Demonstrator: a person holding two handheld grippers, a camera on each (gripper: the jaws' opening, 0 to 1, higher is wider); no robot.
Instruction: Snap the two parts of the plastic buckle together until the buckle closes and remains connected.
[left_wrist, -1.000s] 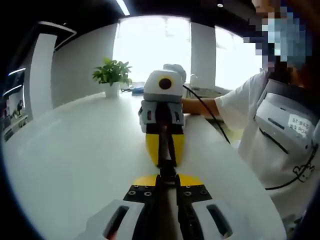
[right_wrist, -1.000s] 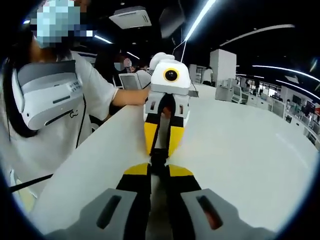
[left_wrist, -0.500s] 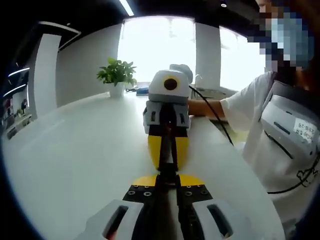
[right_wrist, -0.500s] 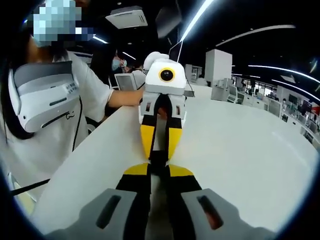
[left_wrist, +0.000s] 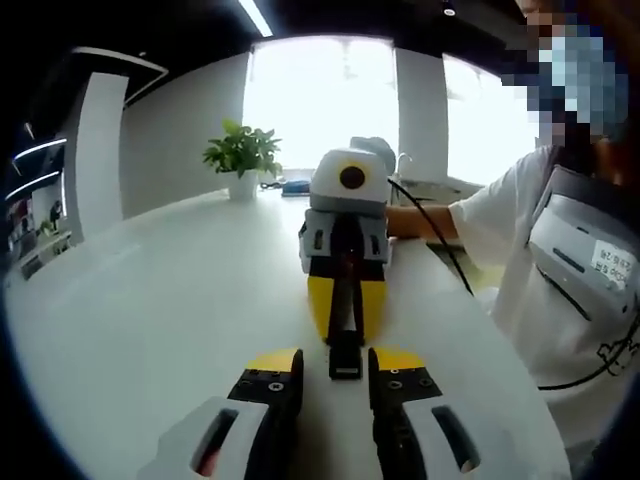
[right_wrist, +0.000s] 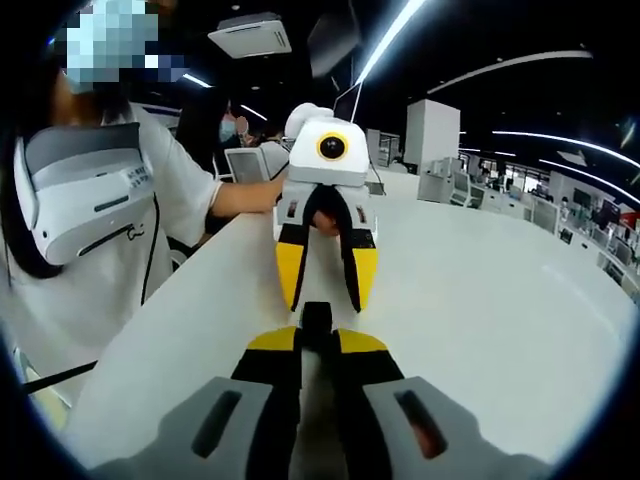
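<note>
The black plastic buckle (left_wrist: 345, 356) sticks out of the yellow jaws of my right gripper (left_wrist: 345, 335), which faces me in the left gripper view. My left gripper (left_wrist: 335, 362) stands open, its yellow-tipped jaws on either side of the buckle's near end and not touching it. In the right gripper view my right gripper (right_wrist: 316, 342) is shut on the buckle (right_wrist: 316, 318). The left gripper (right_wrist: 326, 298) hovers just beyond it with its jaws spread. I cannot tell whether the buckle's two parts are locked together.
Both grippers hover over a long white table (left_wrist: 150, 300). A person in a white shirt (left_wrist: 570, 280) stands at its edge and holds the grippers. A potted plant (left_wrist: 243, 160) stands at the far end, and a black cable (left_wrist: 430, 230) trails from the right gripper.
My left gripper's jaws have opened and let go of the buckle. The right gripper stays shut on it, and the two grippers have drawn slightly apart.
</note>
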